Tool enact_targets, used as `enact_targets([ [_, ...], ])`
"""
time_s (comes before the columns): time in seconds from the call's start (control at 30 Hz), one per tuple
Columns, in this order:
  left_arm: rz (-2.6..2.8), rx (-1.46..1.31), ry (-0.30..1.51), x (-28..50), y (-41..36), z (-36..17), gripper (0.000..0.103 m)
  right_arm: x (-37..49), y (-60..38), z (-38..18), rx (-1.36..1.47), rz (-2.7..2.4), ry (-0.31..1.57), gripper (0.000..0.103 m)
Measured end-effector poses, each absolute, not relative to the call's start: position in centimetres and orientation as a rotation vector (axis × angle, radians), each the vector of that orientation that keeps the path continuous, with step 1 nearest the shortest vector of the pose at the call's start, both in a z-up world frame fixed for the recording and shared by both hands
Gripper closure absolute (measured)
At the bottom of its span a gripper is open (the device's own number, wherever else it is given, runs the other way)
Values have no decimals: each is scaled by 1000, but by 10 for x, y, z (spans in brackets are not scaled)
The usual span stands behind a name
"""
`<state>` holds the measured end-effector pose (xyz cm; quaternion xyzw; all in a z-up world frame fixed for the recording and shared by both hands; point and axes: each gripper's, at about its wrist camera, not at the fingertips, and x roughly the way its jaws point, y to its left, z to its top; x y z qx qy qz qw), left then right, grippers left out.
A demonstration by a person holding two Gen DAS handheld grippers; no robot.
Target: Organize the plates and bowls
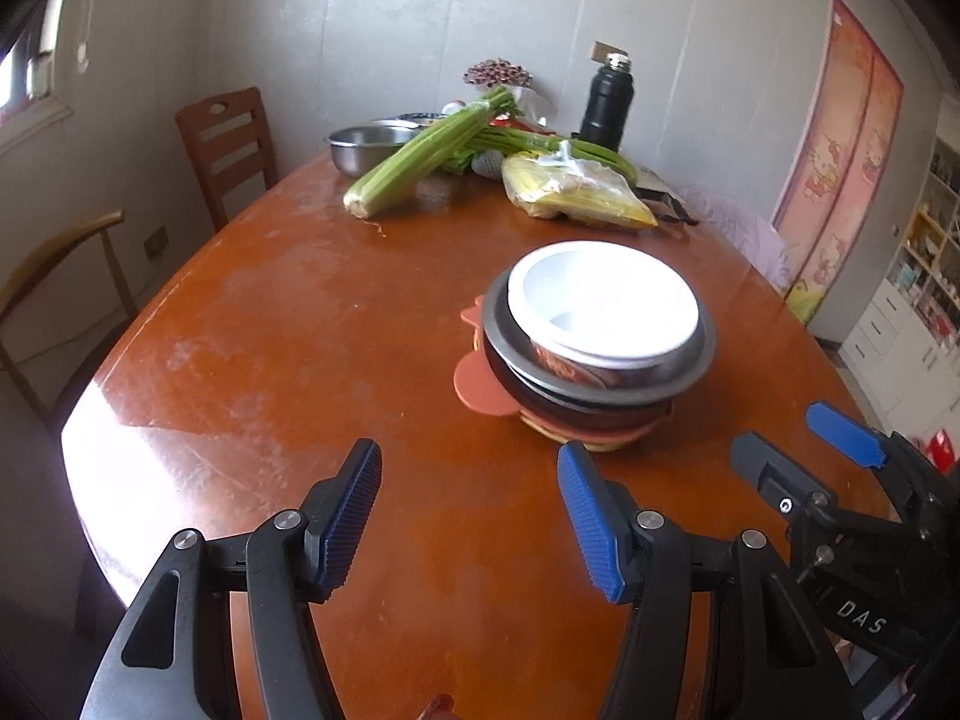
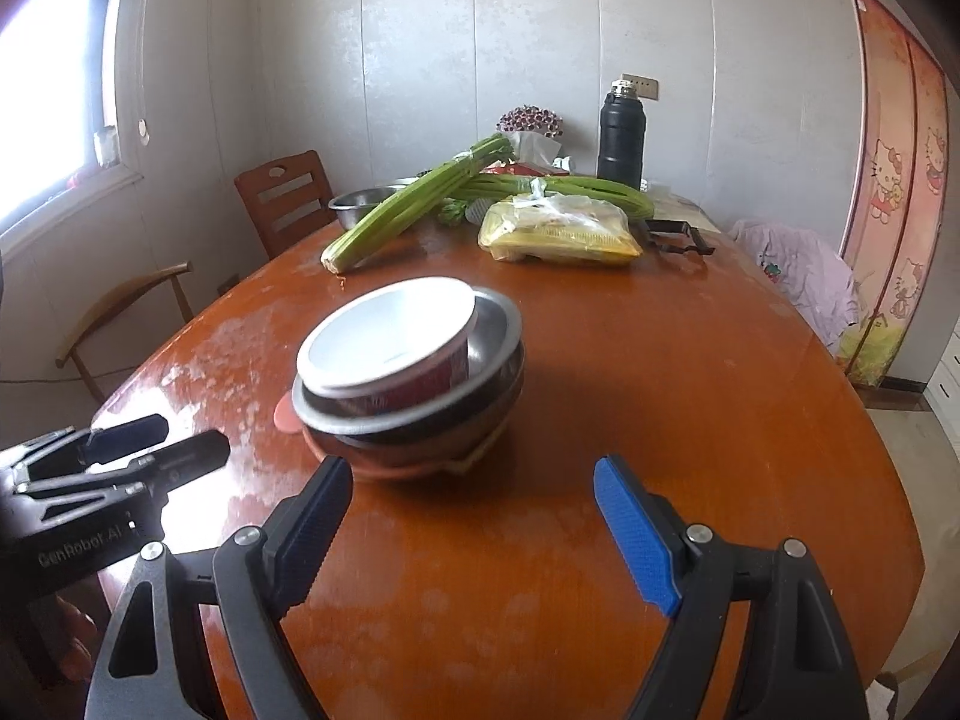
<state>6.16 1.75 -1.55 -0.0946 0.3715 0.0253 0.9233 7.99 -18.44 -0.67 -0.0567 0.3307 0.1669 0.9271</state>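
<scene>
White paper bowl w/ red printed sides (image 1: 603, 306) sits nested in a grey metal bowl (image 2: 492, 333) atop dark bowls, one stack mid-table on an orange mat (image 1: 480, 381). Looks stacked already; could be mid-job or done. Left gripper (image 1: 468, 516) & right gripper (image 2: 474, 531): jaws wide, holding nothing. Glossy brown wood table (image 1: 300, 312), celery (image 2: 408, 204) behind, grey panelled wall.
</scene>
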Motion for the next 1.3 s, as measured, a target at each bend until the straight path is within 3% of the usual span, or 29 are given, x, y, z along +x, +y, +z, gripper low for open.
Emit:
enact_targets([
  [1.3, -1, -143, 830, 59, 0, -33, 40, 52, -185, -32, -101, 307, 730, 20],
])
